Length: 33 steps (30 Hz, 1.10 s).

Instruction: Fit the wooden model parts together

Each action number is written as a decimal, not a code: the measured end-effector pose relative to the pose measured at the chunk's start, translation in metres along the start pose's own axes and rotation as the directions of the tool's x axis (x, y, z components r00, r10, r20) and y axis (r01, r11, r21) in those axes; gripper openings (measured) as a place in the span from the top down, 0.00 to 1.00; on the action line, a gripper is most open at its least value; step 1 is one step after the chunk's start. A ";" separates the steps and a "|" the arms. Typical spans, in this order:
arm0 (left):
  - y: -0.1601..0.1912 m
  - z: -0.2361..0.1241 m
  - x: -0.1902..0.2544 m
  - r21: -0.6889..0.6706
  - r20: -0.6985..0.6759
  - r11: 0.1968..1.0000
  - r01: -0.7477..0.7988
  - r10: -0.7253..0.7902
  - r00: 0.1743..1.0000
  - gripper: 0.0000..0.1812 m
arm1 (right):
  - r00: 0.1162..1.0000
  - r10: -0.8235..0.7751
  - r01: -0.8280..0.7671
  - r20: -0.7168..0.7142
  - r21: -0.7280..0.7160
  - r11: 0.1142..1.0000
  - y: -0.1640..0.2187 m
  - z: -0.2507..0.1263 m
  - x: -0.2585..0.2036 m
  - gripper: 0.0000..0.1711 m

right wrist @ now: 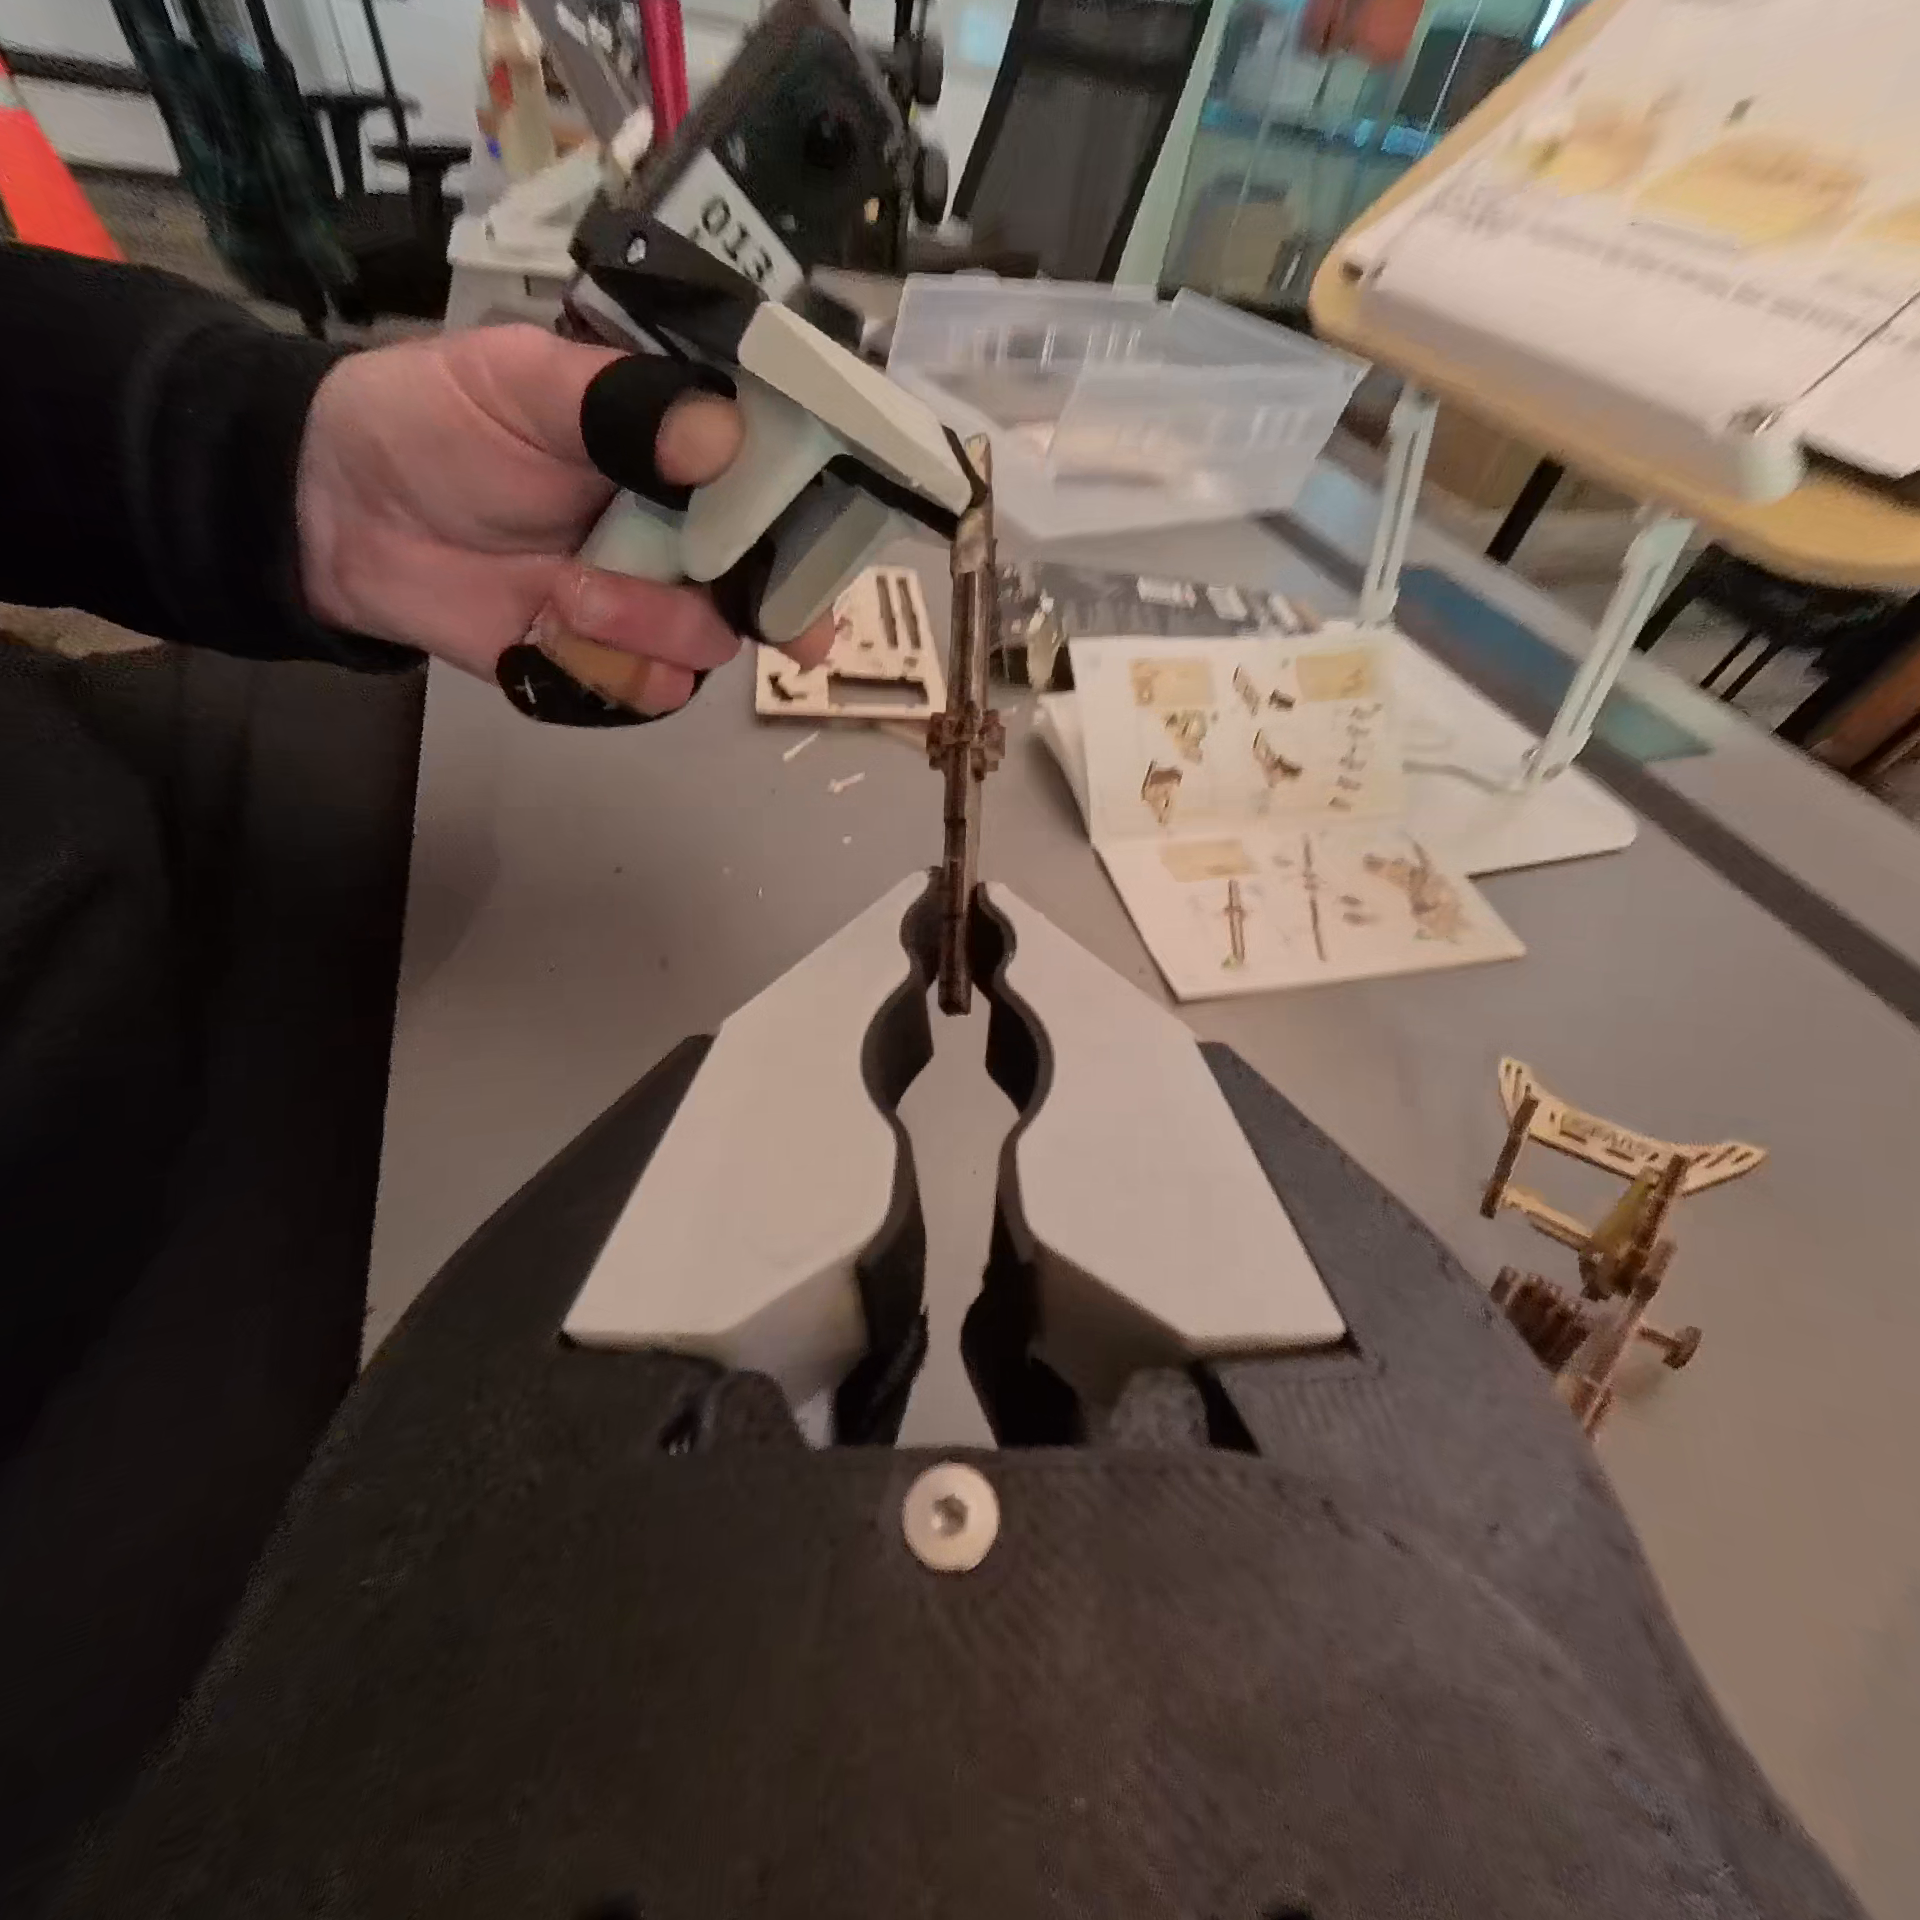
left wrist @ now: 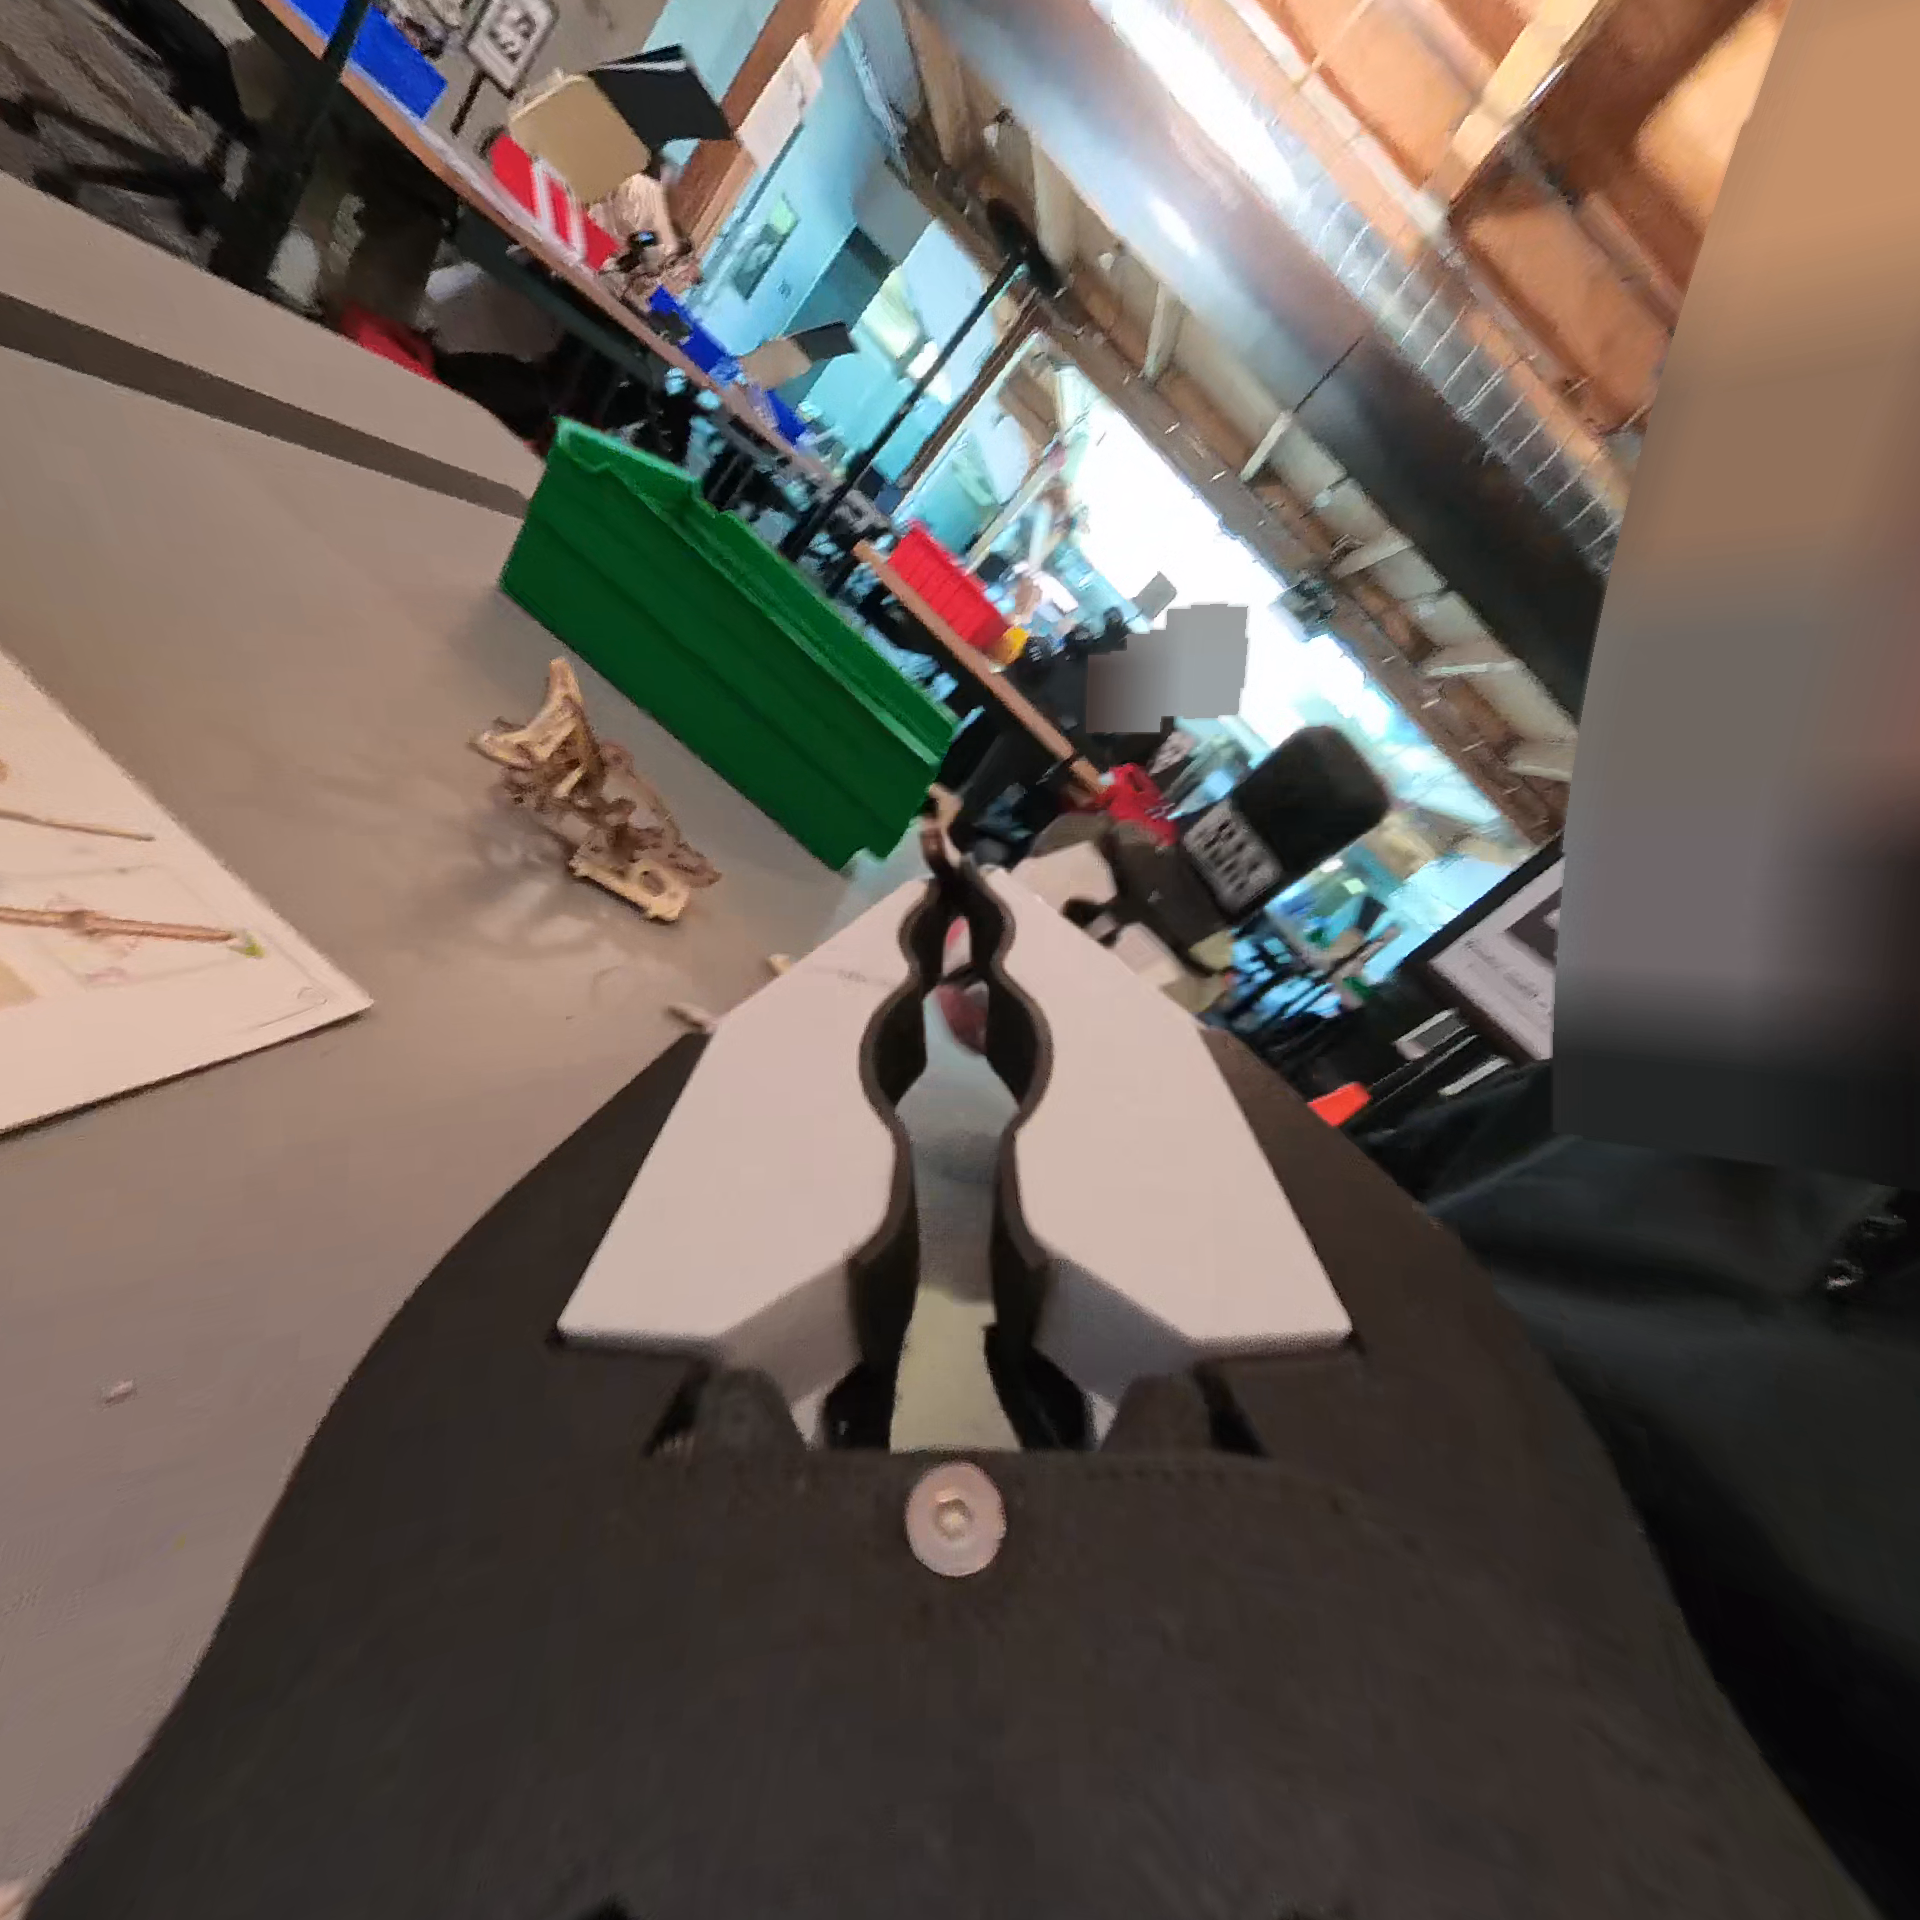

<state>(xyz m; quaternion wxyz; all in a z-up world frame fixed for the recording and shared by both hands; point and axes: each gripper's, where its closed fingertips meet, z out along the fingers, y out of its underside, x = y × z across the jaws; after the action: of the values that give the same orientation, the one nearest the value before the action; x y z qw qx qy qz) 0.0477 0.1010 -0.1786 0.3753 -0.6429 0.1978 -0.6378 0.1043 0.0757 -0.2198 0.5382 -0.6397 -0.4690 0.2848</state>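
A long thin wooden axle (right wrist: 964,727) with a small gear-like piece at its middle is held at both ends above the grey table. My right gripper (right wrist: 954,904) is shut on its near end. My left gripper (right wrist: 966,488), held by a hand, is shut on its far end; in the left wrist view the left gripper (left wrist: 951,883) pinches the end of the axle (left wrist: 940,831), seen end-on. A partly built wooden model (right wrist: 1590,1236) stands on the table to the right, and it also shows in the left wrist view (left wrist: 592,795).
An open instruction booklet (right wrist: 1268,810) and a wooden parts sheet (right wrist: 862,644) lie on the table (right wrist: 644,935). A clear plastic box (right wrist: 1122,395) stands behind, a raised board on a stand (right wrist: 1621,260) at right. A green bin (left wrist: 717,634) stands on the table. The tips of one gripper are about 8 cm away from the tips of the other.
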 end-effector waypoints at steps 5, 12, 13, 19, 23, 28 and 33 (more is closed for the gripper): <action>0.007 -0.019 -0.026 -0.143 0.250 0.943 -0.302 0.330 0.910 0.77 | 0.997 -0.010 0.027 0.074 -0.222 0.975 0.009 -0.010 0.007 1.00; 0.059 0.018 -0.007 -0.606 0.009 0.391 -0.693 0.874 0.485 0.82 | 0.964 0.006 0.134 0.267 -0.503 0.854 0.017 -0.008 -0.010 1.00; 0.067 0.022 -0.007 -0.623 -0.031 0.360 -0.694 0.875 0.482 0.86 | 0.958 0.001 0.153 0.285 -0.519 0.841 0.016 -0.006 -0.012 1.00; 0.067 0.025 -0.008 -0.590 -0.009 0.447 -0.673 0.829 0.559 0.95 | 0.952 -0.050 0.201 0.301 -0.497 0.844 -0.002 0.005 -0.008 0.99; 0.049 0.028 0.009 -0.385 0.025 0.694 -0.608 0.666 0.745 0.96 | 0.965 0.005 0.070 0.264 -0.275 0.959 -0.040 0.008 0.002 0.91; 0.037 0.030 0.020 -0.223 -0.023 0.829 -0.513 0.522 0.853 0.97 | 0.914 0.205 -0.237 0.351 0.051 0.970 -0.078 0.010 0.006 0.98; 0.043 0.032 0.017 -0.216 -0.070 0.856 -0.469 0.466 0.882 0.97 | 0.880 0.259 -0.307 0.399 0.060 0.950 -0.074 0.021 0.000 1.00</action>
<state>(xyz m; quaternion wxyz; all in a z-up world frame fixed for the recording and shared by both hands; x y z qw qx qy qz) 0.0899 0.0684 -0.1959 0.4413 -0.6093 0.4224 -0.5056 0.0644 0.0836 -0.1545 0.4257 -0.5987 -0.4487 0.5089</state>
